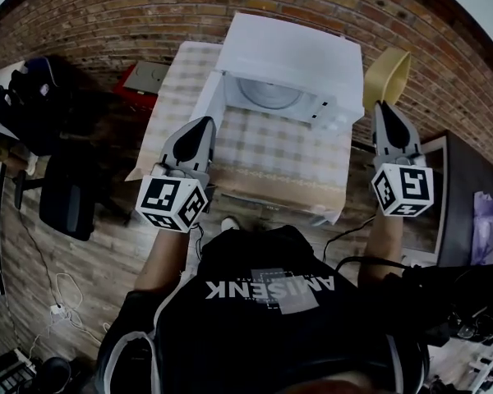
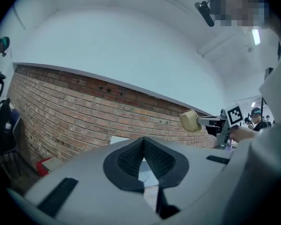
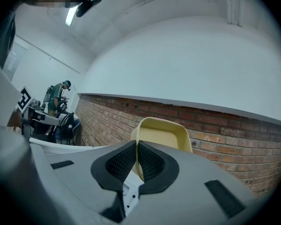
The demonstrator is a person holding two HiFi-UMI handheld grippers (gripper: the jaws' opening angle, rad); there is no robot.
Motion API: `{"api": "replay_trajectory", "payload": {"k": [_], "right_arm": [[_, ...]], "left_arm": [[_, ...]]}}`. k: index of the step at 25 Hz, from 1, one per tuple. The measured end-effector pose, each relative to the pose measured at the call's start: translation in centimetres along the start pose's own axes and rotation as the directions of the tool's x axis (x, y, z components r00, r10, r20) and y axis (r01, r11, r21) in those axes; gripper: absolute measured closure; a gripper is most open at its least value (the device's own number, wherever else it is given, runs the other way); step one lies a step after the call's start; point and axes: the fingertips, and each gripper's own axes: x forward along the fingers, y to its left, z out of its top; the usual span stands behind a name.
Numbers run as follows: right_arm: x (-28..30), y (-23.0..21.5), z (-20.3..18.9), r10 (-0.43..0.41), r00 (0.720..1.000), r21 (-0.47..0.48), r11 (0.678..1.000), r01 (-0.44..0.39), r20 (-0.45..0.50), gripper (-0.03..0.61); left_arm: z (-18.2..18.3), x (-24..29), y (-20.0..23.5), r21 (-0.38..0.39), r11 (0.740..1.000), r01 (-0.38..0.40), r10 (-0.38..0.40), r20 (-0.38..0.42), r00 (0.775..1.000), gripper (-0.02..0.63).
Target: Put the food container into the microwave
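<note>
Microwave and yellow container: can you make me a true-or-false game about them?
1. The microwave door is open. True.
2. The container is inside the microwave. False: it is outside, beside the microwave.
3. The right gripper pinches the container's rim. True.
4. The left gripper holds a cup. False: its jaws are together with nothing between them.
5. The microwave stands on the floor. False: it stands on a table with a checked cloth.
</note>
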Motion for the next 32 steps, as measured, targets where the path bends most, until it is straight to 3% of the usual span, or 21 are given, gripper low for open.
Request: {"api": "replay_trajectory", "payload": {"k": [4, 9, 15, 23, 32], "right_arm": [[2.5, 1.0, -0.5, 0.025, 1.000, 0.010, 1.000, -0.025, 0.006, 0.529], [1.6, -2.2, 0.9, 0.074, 0.997, -0.009, 0.997, -0.074, 0.013, 0.529], [6.7, 0.5, -1.4, 0.218, 0.976, -0.020, 0.976, -0.217, 0.028, 0.529], [9.6, 2.1, -2.3, 0.380, 0.924, -0.077, 0.923, -0.377, 0.035, 0.529], [11.2, 6.0, -2.5, 0.547, 0.835, -0.117, 0.834, -0.539, 0.061, 0.529]], "left_arm": [[-0.9, 0.2, 2.2, -0.017, 0.999, -0.034, 0.034, -0.003, 0.999, 0.603], [1.1, 0.2, -2.0, 0.003, 0.998, -0.063, 0.063, -0.005, 0.998, 0.603], [-0.4, 0.1, -0.4, 0.016, 0.988, -0.156, 0.156, -0.015, 0.988, 0.603], [-0.7, -0.1, -1.4, 0.016, 0.964, -0.264, 0.264, -0.015, 0.964, 0.603], [-0.3, -1.9, -1.8, 0.037, 0.923, -0.384, 0.384, -0.004, 0.923, 0.603]]}}
